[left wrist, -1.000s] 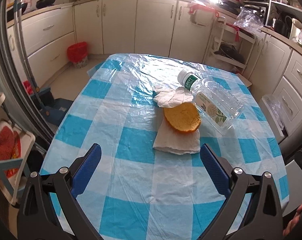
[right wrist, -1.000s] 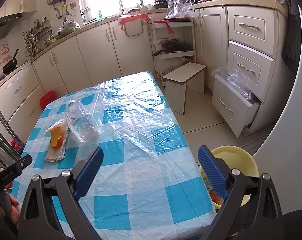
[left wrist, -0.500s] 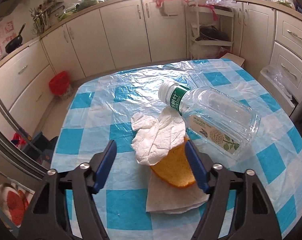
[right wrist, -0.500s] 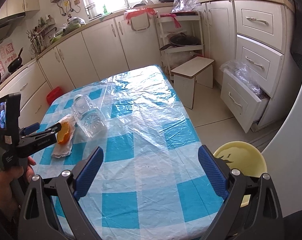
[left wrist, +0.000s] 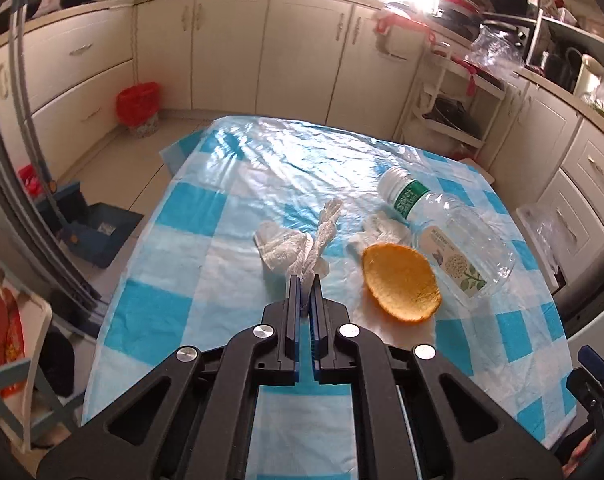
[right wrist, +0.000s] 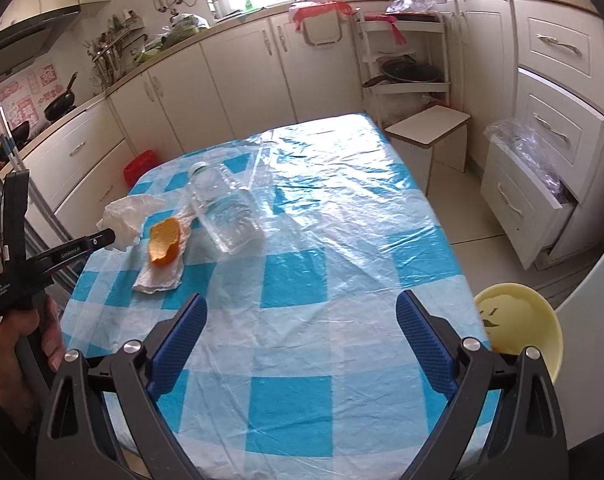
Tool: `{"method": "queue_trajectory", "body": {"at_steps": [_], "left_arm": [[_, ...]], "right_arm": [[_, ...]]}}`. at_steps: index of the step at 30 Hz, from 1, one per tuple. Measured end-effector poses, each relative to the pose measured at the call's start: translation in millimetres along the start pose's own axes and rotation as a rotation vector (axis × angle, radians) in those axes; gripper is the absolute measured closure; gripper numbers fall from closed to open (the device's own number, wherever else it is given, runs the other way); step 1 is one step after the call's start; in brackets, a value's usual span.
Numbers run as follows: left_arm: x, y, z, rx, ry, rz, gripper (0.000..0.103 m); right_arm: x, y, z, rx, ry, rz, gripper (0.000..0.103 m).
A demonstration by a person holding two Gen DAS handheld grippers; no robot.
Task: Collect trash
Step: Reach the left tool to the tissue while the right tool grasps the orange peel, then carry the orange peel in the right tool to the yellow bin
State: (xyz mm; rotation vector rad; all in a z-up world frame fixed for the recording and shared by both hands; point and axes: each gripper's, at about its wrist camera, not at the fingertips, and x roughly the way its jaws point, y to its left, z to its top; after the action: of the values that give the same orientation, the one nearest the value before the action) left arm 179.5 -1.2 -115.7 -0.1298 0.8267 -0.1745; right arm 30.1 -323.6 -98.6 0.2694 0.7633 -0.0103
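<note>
My left gripper (left wrist: 305,280) is shut on a crumpled white tissue (left wrist: 294,246) and holds it above the table's left side; the tissue also shows in the right wrist view (right wrist: 128,218). An orange peel (left wrist: 399,282) lies on a white napkin (right wrist: 160,276), next to a small tissue scrap (left wrist: 381,230). An empty clear plastic bottle (left wrist: 445,236) lies on its side beside them. My right gripper (right wrist: 302,344) is open and empty above the table's near edge.
The table has a blue-and-white checked cloth (right wrist: 341,240) under clear plastic. A yellow bin (right wrist: 517,328) stands on the floor at the table's right corner. A red bin (left wrist: 138,104), a small stool (right wrist: 429,128) and cabinets surround the table.
My left gripper closed on the white tissue and lifted it off the orange peel, moving it left. The right gripper stayed open and shifted only slightly.
</note>
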Motion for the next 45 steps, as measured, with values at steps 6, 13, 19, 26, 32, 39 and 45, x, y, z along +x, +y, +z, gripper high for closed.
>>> {"method": "queue_trajectory", "body": {"at_steps": [6, 13, 19, 26, 32, 39, 45], "left_arm": [[10.8, 34.8, -31.1, -0.133, 0.047, -0.008, 0.079], [10.5, 43.7, -31.8, -0.162, 0.027, -0.039, 0.059], [10.8, 38.7, -30.1, -0.141, 0.016, -0.054, 0.058], [2.8, 11.6, -24.2, 0.03, -0.029, -0.035, 0.046], [1.9, -14.6, -18.0, 0.252, -0.047, -0.023, 0.046], [9.8, -0.7, -19.4, 0.152, 0.025, -0.102, 0.092], [-0.6, 28.1, -23.7, 0.004, 0.01, -0.128, 0.098]], "right_arm": [[23.8, 45.5, 8.6, -0.097, 0.047, 0.161, 0.033], [84.6, 73.8, 22.1, -0.04, 0.147, 0.194, 0.055], [106.5, 82.6, 35.3, -0.017, 0.154, 0.153, 0.06], [122.8, 94.8, 46.9, -0.044, 0.186, 0.121, 0.067], [132.0, 101.8, 46.3, -0.069, 0.206, 0.115, 0.092], [104.7, 105.8, 47.9, -0.113, 0.137, 0.122, 0.098], [62.0, 90.6, 34.0, -0.16, 0.112, 0.135, 0.098]]}}
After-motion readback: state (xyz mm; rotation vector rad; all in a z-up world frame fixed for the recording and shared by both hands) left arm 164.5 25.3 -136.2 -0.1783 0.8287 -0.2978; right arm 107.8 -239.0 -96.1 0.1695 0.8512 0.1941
